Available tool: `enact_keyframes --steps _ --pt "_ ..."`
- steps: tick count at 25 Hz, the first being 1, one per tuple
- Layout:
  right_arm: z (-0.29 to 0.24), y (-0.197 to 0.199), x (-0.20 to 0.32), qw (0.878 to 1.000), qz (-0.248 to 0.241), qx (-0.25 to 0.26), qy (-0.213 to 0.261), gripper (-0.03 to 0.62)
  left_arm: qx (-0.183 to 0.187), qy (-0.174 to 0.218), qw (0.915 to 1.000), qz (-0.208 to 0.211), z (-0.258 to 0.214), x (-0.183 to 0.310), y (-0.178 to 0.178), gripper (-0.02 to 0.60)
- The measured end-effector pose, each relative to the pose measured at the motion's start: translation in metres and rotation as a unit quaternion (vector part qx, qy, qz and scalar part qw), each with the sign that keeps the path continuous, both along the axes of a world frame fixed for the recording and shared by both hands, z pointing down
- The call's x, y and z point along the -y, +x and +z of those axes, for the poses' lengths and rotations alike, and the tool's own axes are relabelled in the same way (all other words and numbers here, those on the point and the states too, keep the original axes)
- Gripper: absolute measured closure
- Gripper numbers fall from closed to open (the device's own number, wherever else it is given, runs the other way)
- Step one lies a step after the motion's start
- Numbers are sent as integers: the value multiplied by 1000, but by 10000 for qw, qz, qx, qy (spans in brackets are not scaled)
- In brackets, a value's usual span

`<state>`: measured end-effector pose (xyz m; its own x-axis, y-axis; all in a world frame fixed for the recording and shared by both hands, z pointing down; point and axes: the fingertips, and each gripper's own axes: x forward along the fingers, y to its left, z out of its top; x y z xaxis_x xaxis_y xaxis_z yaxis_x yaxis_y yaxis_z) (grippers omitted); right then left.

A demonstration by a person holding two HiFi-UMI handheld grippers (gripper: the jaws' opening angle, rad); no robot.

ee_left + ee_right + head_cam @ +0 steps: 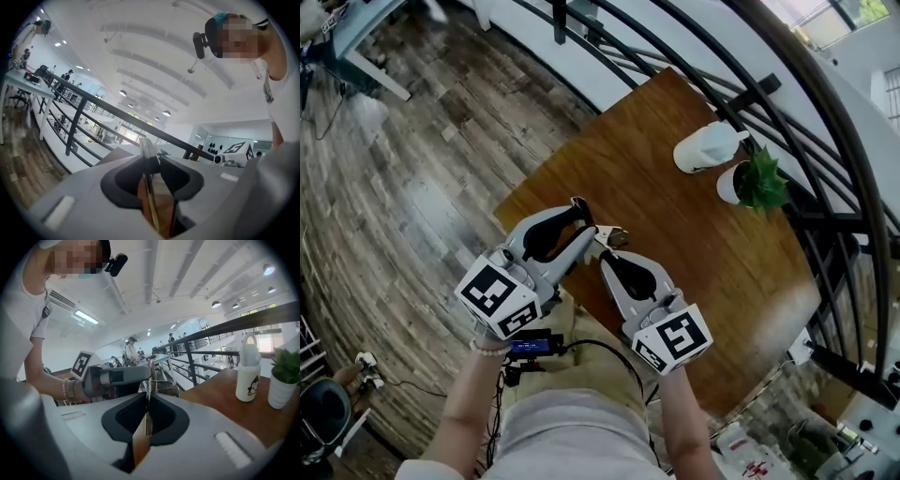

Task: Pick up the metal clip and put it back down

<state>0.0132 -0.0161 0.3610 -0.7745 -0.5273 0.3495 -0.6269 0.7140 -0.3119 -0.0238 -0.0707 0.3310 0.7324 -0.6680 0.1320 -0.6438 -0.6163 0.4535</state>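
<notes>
Both grippers meet over the near left part of the brown wooden table (pixel 703 244). A small metal clip (pixel 614 235) hangs between their tips above the tabletop. My left gripper (pixel 588 221) reaches in from the left and is shut on a thin metal arm of the clip (pixel 144 147). My right gripper (pixel 606 251) comes from below right. In the right gripper view its jaws pinch another thin metal arm, and the clip's wire loop (pixel 165 389) shows just beyond them, next to the left gripper's grey jaw. The clip's body is mostly hidden by the jaws.
A white bottle (pixel 705 147) and a small potted plant (pixel 755 180) stand at the table's far right edge. A black railing (pixel 825 112) curves behind the table. Wooden floor (pixel 403 187) lies to the left. A cable and a small device (pixel 530 346) hang at the person's waist.
</notes>
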Motion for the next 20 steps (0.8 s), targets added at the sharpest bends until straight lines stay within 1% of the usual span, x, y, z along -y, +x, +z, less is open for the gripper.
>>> enact_keyframes --steps 6,10,14,20 --pt "30 4 6 9992 106 -86 -369 557 27 -332 9994 50 33 9 5 460" --pt "44 5 12 9982 170 -101 -568 557 -14 -473 9988 78 53 15 6 460" --pt "59 6 15 9967 235 -139 -760 557 21 -669 9977 133 70 19 7 460" --pt "79 6 19 9939 366 -75 -1033 557 99 -861 9960 199 93 24 9 459"
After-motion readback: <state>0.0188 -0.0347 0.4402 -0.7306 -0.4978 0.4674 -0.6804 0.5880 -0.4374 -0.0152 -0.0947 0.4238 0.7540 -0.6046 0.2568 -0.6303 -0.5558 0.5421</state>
